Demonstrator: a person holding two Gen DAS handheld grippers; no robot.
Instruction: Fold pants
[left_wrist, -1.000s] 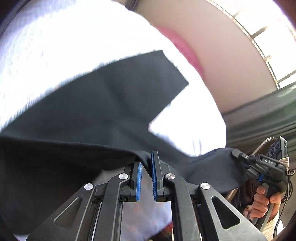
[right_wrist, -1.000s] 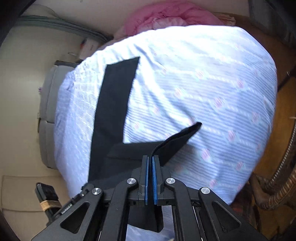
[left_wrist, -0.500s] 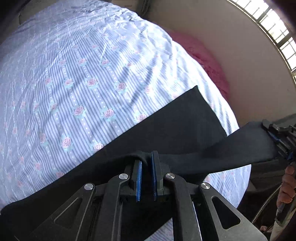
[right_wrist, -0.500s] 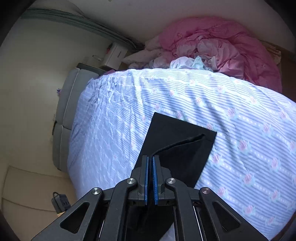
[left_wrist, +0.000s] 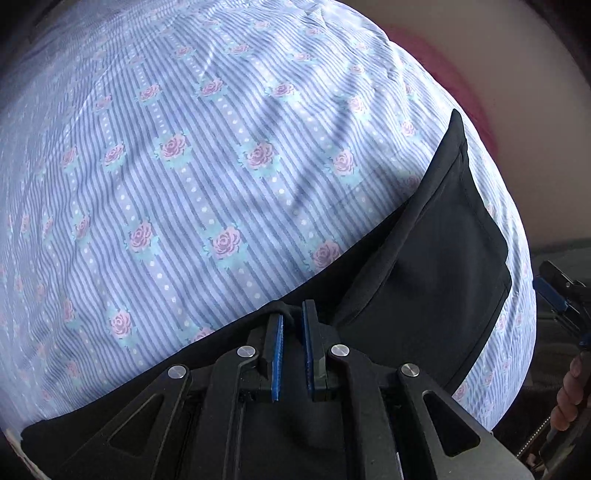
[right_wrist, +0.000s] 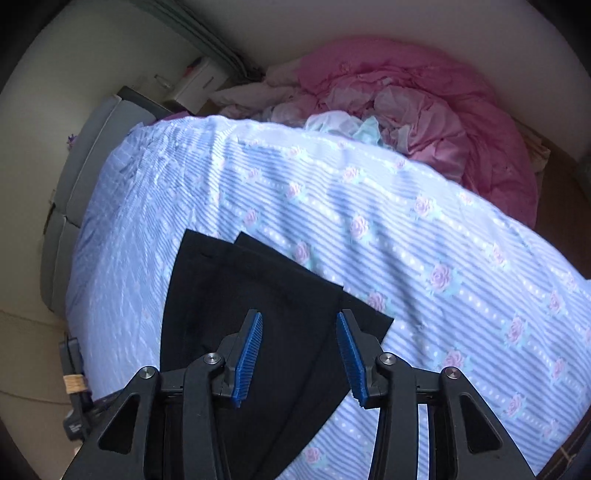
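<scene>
Black pants (left_wrist: 428, 258) lie on a bed with a blue striped, rose-print sheet (left_wrist: 207, 158). In the left wrist view my left gripper (left_wrist: 292, 321) is shut on a bunched edge of the pants, low over the sheet. In the right wrist view the pants (right_wrist: 255, 295) lie folded, one leg stacked over the other, the leg ends pointing away. My right gripper (right_wrist: 300, 326) is open and empty just above them. The right gripper also shows at the right edge of the left wrist view (left_wrist: 557, 295), held by a hand.
A crumpled pink duvet with pale clothes (right_wrist: 417, 110) is heaped at the far end of the bed. A grey upholstered piece (right_wrist: 81, 177) stands along the bed's left side. The sheet (right_wrist: 461, 266) stretches to the right of the pants.
My right gripper has opened and let go of the pant leg, which now lies flat on the other leg. My left gripper has come down to the sheet, still holding the fabric.
</scene>
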